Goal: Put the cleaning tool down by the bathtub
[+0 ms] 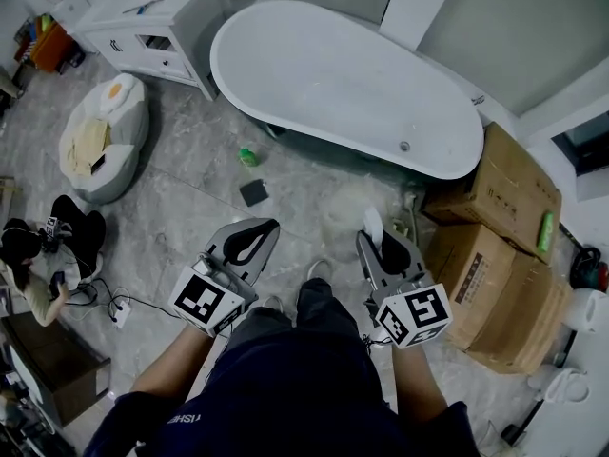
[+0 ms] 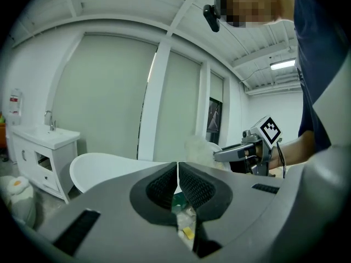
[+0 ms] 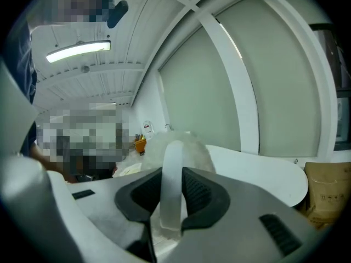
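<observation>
The cleaning tool has a white translucent handle point(image 3: 171, 188) and a fluffy white head point(image 3: 178, 147). My right gripper point(image 3: 171, 201) is shut on the handle, its pads pressing both sides. In the head view the fluffy head point(image 1: 347, 209) hangs above the floor just in front of the white bathtub point(image 1: 285, 41), ahead of my right gripper point(image 1: 374, 241). My left gripper point(image 1: 259, 232) is beside it to the left, shut with nothing between its jaws. The left gripper view shows its tips point(image 2: 177, 169) meeting, with the bathtub point(image 2: 104, 166) beyond.
A white vanity cabinet point(image 1: 152, 27) stands left of the tub. On the marble floor lie an egg-print cushion point(image 1: 103, 136), a green bottle point(image 1: 248, 156) and a dark square pad point(image 1: 253, 192). Cardboard boxes point(image 1: 495, 255) are stacked at the right. A person point(image 1: 33, 265) sits at the far left.
</observation>
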`<action>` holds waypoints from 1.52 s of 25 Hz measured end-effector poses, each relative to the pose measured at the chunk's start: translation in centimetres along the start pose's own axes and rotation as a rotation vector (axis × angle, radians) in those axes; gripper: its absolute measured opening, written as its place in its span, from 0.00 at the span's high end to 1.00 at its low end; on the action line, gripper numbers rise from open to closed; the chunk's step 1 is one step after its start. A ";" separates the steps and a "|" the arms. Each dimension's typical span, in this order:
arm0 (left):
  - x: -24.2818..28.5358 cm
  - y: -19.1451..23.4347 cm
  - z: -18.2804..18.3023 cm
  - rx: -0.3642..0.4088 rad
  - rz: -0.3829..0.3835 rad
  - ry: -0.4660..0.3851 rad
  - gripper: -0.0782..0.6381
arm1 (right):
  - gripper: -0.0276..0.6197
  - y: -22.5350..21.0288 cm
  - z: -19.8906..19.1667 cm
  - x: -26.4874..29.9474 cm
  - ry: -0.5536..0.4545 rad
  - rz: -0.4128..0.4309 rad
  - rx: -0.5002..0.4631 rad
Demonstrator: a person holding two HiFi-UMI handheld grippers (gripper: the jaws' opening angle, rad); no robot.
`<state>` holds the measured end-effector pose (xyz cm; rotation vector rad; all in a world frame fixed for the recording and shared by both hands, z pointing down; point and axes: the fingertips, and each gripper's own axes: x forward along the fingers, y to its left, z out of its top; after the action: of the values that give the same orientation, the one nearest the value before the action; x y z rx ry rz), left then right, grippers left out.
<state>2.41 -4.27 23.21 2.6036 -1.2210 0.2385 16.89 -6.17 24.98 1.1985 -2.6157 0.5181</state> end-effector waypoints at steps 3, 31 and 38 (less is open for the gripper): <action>2.1 0.6 0.0 -0.002 0.027 0.017 0.84 | 0.81 -2.5 0.3 1.3 0.010 0.022 -0.006; 12.4 9.8 -8.3 -0.100 0.127 0.143 0.84 | 0.81 -11.6 -6.8 16.7 0.221 0.111 -0.090; 13.5 15.5 -16.0 -0.136 0.131 0.191 0.84 | 0.81 -11.7 -14.9 23.8 0.320 0.118 -0.100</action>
<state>-1.59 -18.92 44.38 2.3295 -1.2921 0.4039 11.25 -23.62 49.22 0.8546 -2.4144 0.5439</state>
